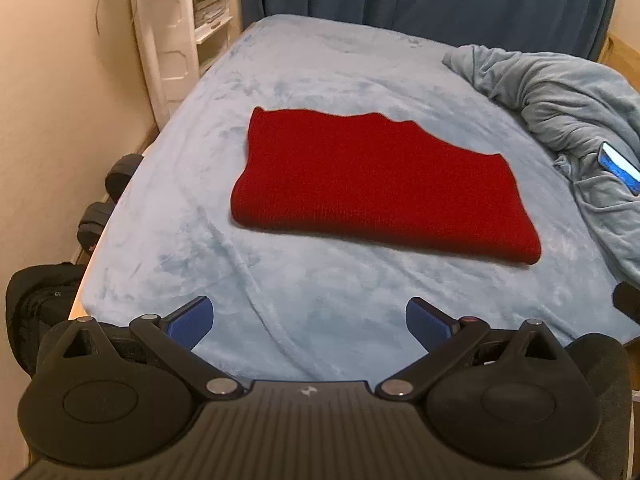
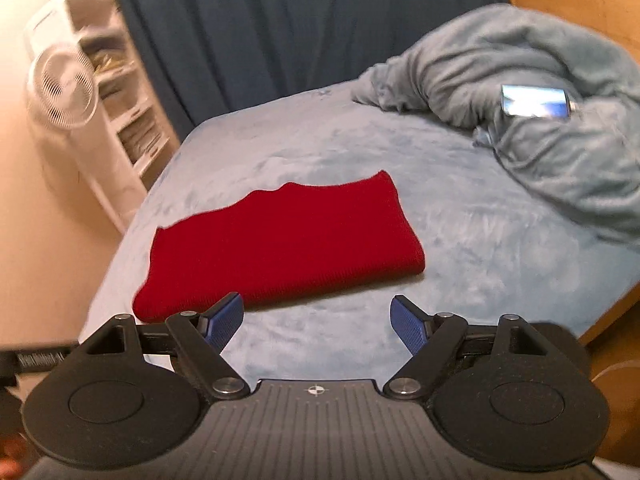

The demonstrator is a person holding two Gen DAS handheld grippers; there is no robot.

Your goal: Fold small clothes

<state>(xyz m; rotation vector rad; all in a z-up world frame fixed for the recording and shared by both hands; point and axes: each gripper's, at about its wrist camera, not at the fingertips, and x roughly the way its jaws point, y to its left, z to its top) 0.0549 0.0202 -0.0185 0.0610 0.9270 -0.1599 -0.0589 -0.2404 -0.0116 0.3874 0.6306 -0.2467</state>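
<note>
The bed [image 1: 280, 80], covered in a pale blue plush sheet, is being viewed from its near edge by both wrist cameras, and a rumpled grey-blue blanket [image 2: 540, 120] is being left heaped at its far right with a lit phone [image 2: 536, 101] lying on it. Near the middle of the bed, a red knitted garment [image 1: 372, 184] is lying flat, already folded into a thick rectangle with a rounded fold along its near edge and a wavy open edge on the far side.

The relation being weighed is this: the garment is lying ahead of and below both tongs, touching neither, with its long axis running across the view from left to right, so its 2 short ends are each being faced by 1 hand. In the right wrist view the garment is sitting ahead and to the left of the right tongs [image 2: 318, 324], its near-left corner just beyond the left fingertip; in the left wrist view it is sitting further ahead and slightly right of the left tongs [image 1: 310, 322]. The right tongs are therefore being judged the nearer.

Both tongs are being held wide, with nothing between the blue pads [image 1: 192, 322]. If another fold is being intended, it would probably be made end over end across the long axis.
</note>
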